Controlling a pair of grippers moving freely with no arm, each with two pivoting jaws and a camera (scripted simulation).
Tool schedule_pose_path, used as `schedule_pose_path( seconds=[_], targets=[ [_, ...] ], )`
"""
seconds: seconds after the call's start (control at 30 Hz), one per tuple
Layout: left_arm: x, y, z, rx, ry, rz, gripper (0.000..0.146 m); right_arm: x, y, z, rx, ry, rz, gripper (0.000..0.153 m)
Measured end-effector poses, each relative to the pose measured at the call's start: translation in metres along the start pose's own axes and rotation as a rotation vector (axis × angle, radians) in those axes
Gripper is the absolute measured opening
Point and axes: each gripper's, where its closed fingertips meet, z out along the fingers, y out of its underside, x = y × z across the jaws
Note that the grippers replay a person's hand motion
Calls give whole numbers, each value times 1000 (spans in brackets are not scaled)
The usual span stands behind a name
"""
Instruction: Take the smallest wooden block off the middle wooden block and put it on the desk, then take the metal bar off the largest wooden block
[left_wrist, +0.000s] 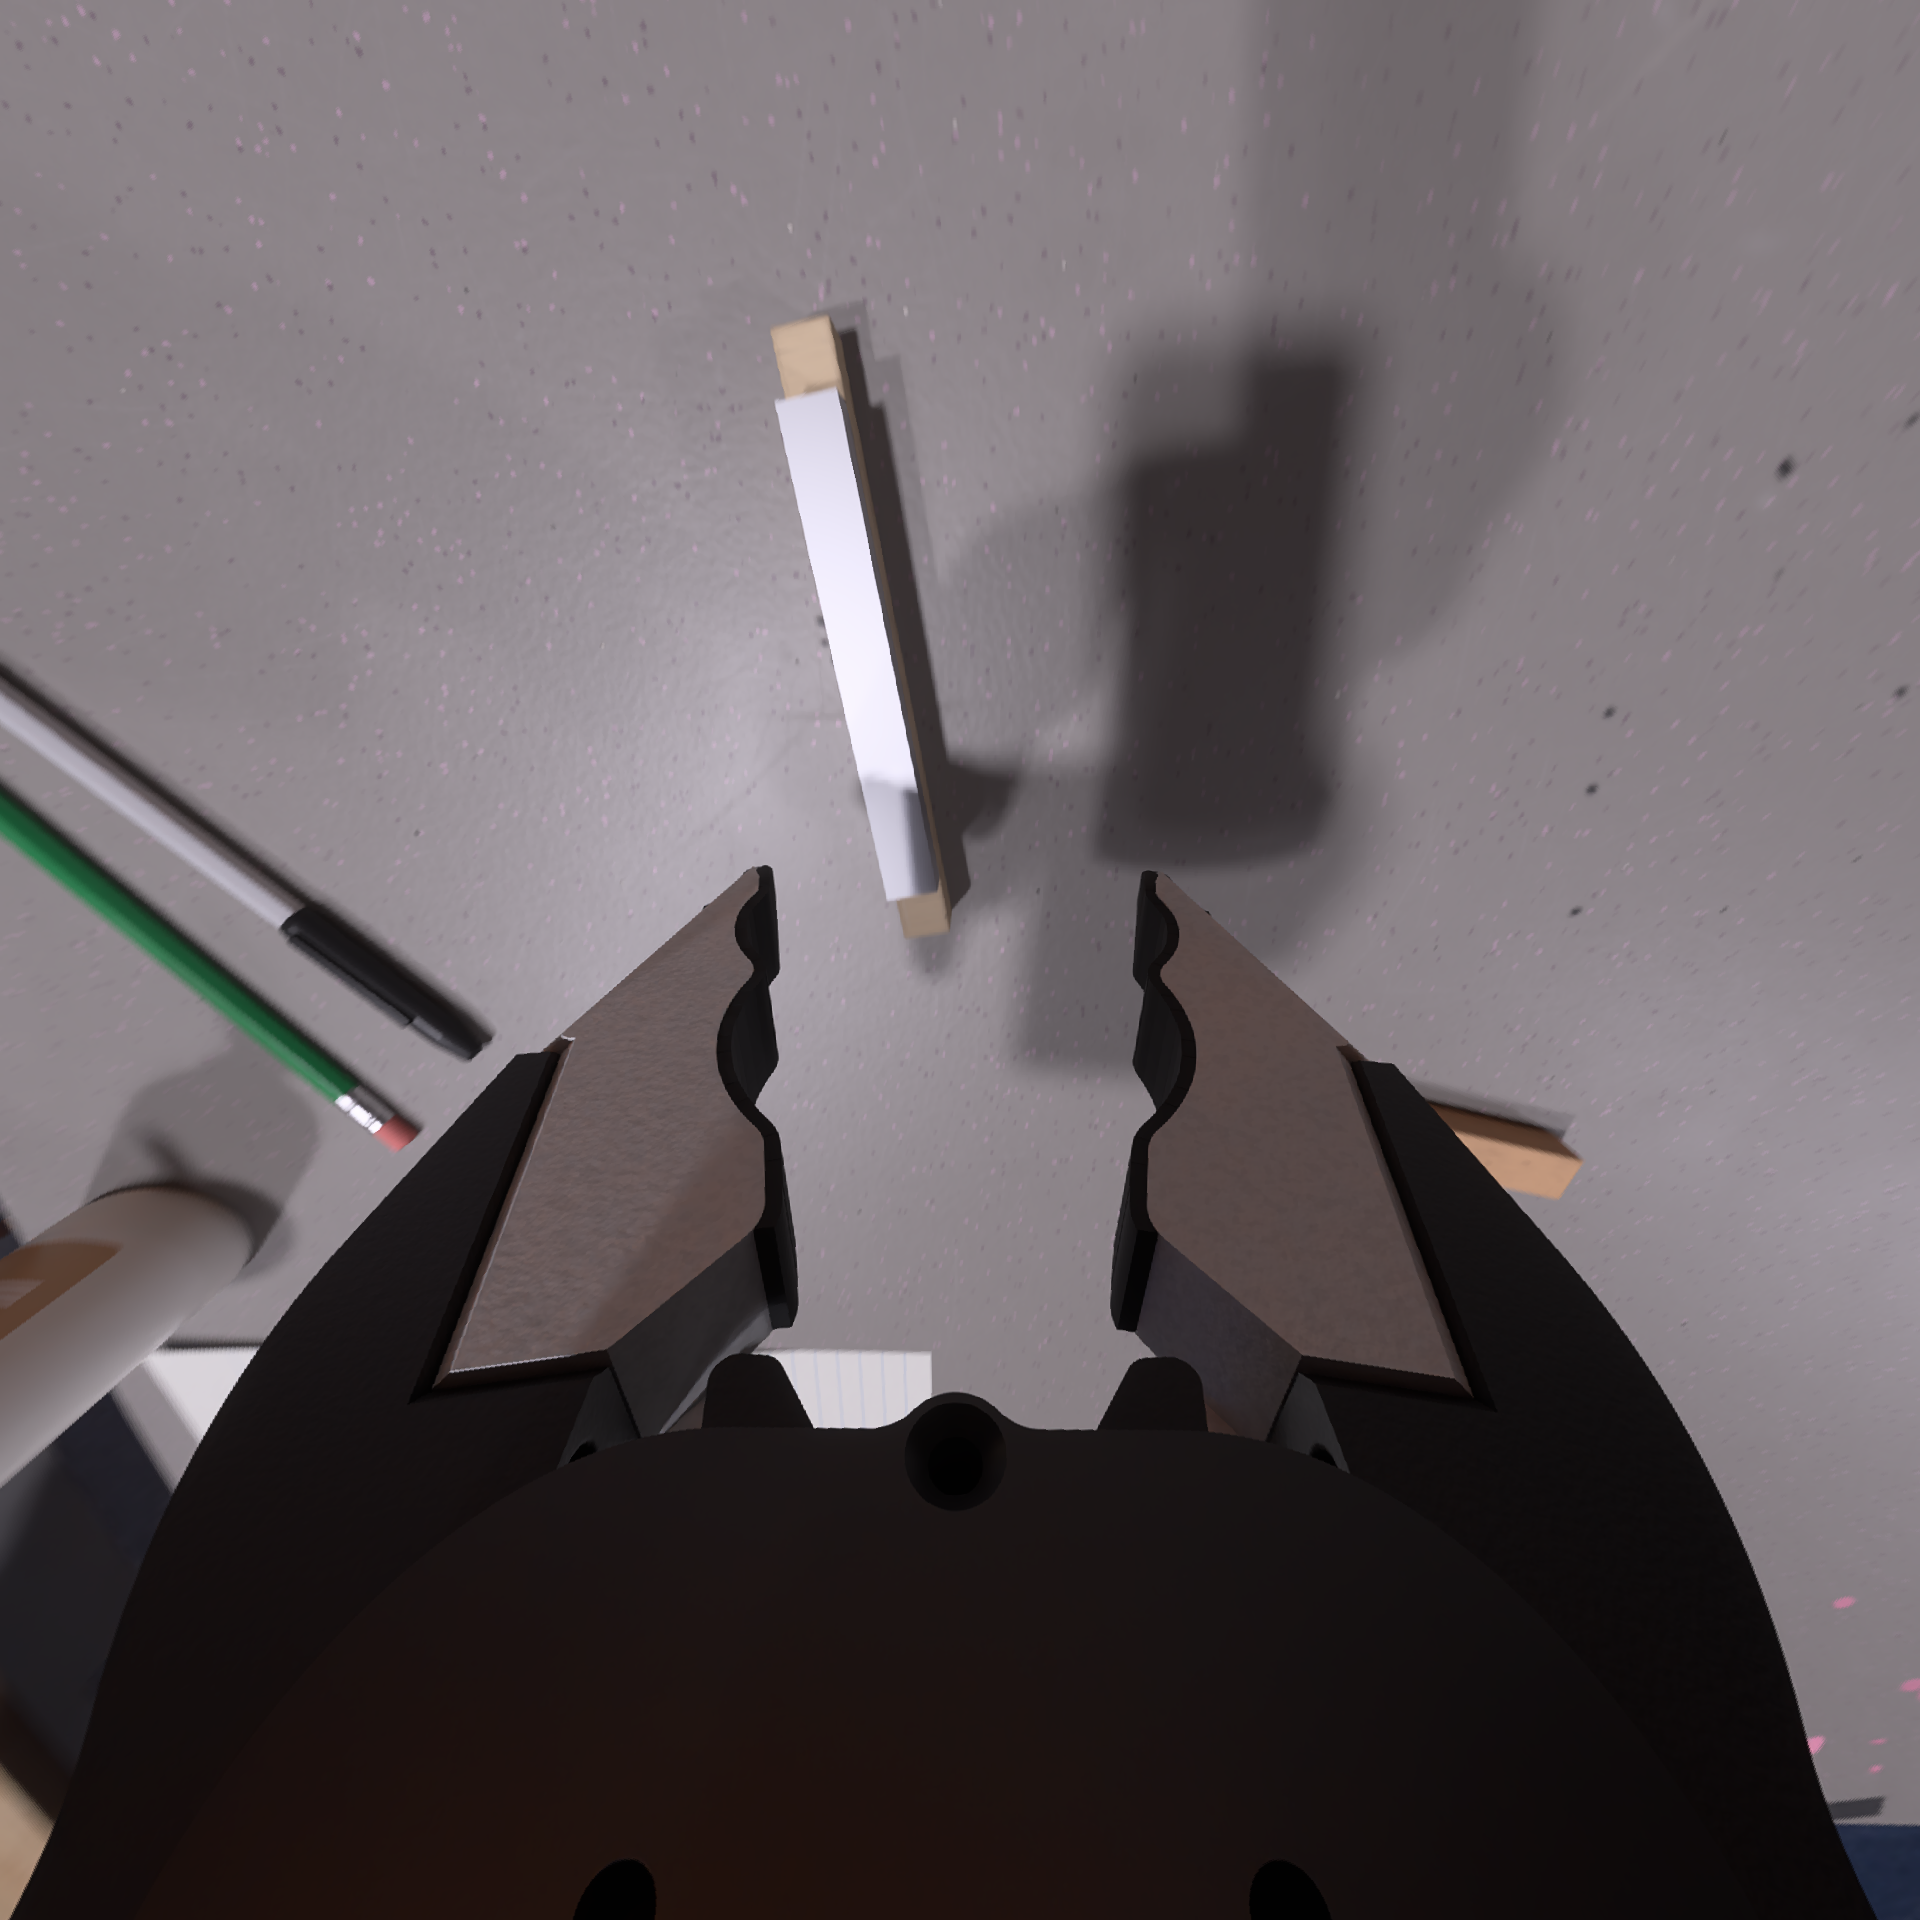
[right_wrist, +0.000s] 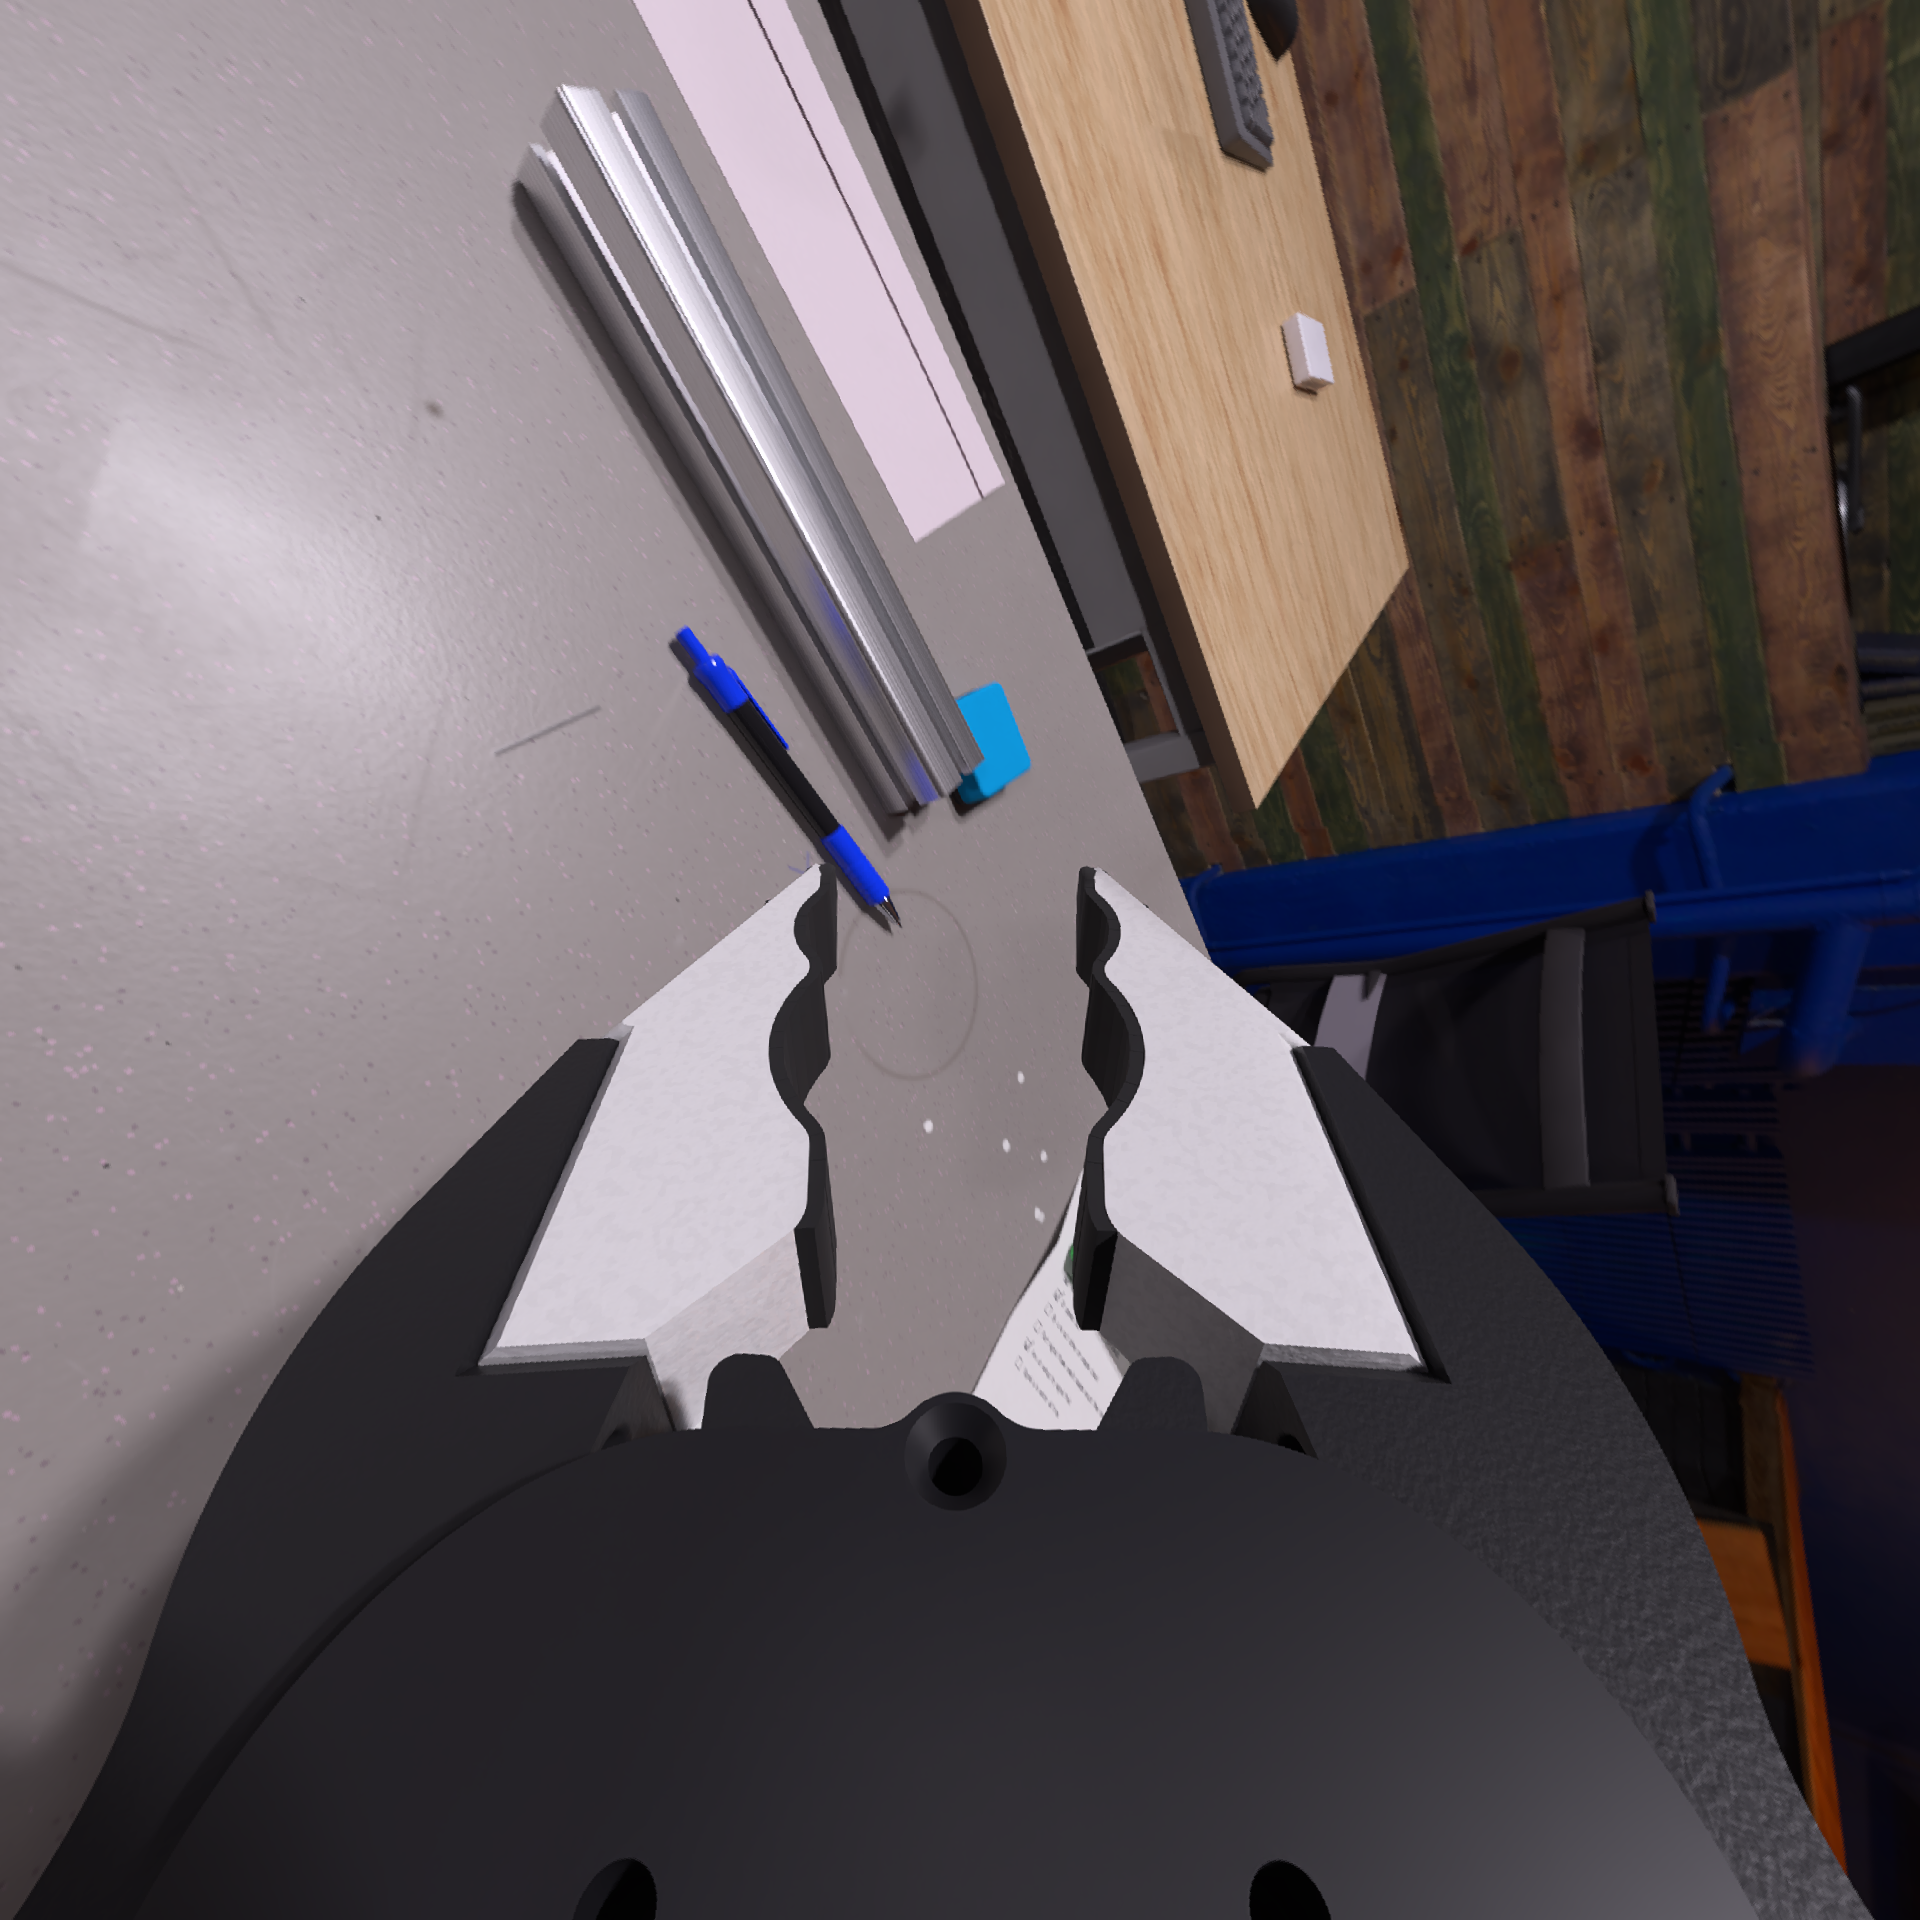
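Black, wavy-edged fingers of the left gripper (left_wrist: 954, 883) stand wide apart, holding nothing, above the speckled grey desk (left_wrist: 416, 416). Just beyond them, the smooth metal bar (left_wrist: 852, 623) lies along the largest wooden block (left_wrist: 802, 356). A black pen (left_wrist: 384, 977) and green pencil (left_wrist: 208, 977) lie leftward. The right gripper (right_wrist: 954, 883) is also spread, empty, near a blue pen (right_wrist: 790, 779) and ribbed aluminium rails (right_wrist: 748, 447).

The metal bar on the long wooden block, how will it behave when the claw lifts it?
The metal bar looks straight and flat, so probably stiff, with no roll. Its glossy face suggests it may slip between the pads. It lies loose on the wooden block, so it could slide off if nudged sideways.
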Motion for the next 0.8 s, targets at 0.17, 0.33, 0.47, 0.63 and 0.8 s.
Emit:
schedule_pose_path(
  seconds=[0.17, 0.33, 0.47, 0.63, 0.8],
  targets=[
    [-5, -20, 14, 77, 145, -165, 63, -6, -2, 11, -35, -1, -35, 46],
    [-20, -23, 32, 65, 65, -192, 48, -5, 1, 12, -36, -3, -19, 46],
    [-18, -23, 46, 36, 61, -206, 34, -1, 5, 7, -48, 10, -22, 46],
    [-20, -14, 41, 2, -25, -265, 12, 4, 2, -5, -16, 29, -13, 46],
    [-19, -10, -14, 94, -175, -358, 12, 9, -8, -19, 33, 57, -19, 46]
  ],
)
